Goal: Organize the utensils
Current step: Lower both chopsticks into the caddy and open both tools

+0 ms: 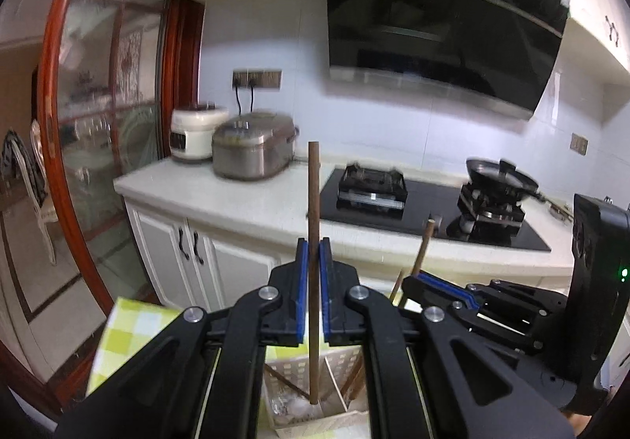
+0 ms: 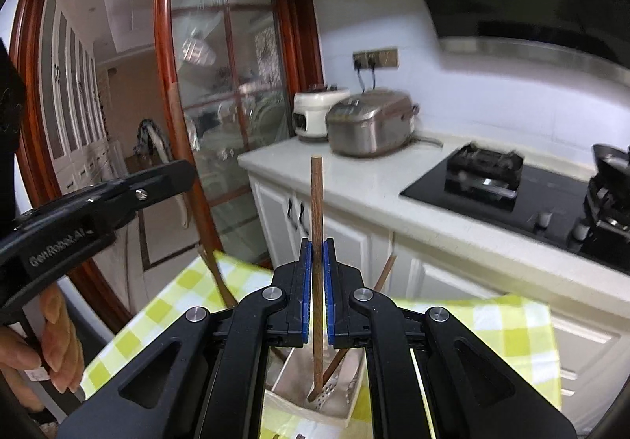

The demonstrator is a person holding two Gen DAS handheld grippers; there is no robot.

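The left gripper point(image 1: 314, 254) is closed on a brown chopstick point(image 1: 314, 226) that stands upright between its blue pads point(image 1: 301, 281), its lower end dipping into the white divided utensil holder point(image 1: 338, 380) directly below. The right gripper point(image 2: 317, 256) pinches a second chopstick point(image 2: 316, 218) the same way, nearly vertical, its tip down in the holder point(image 2: 346, 413) beside a perforated metal utensil point(image 2: 328, 391) (what kind is hard to tell). More brown sticks point(image 1: 356, 376) lean inside the holder's compartments. In the left wrist view the right gripper sits just to the right point(image 1: 445, 291); in the right wrist view the left one appears at far left, a hand point(image 2: 47, 344) wrapped around its handle.

The holder rests on a yellow-and-white checked tablecloth point(image 2: 508, 332). Beyond the table edge stand white lower cabinets point(image 1: 189, 238) with dark handles under a pale countertop point(image 1: 236, 195). On it sit a steel rice cooker point(image 1: 254, 147) and, behind and touching distance from it, a smaller white cooker point(image 1: 195, 136), both plugged into a wall socket strip point(image 1: 256, 78). Further right is a black glass hob point(image 1: 425, 202) with a dark pan point(image 1: 500, 173) on its right burner, a black range hood point(image 1: 441, 29) above it. At left, a red-framed glass door point(image 2: 220, 96) opens toward another room
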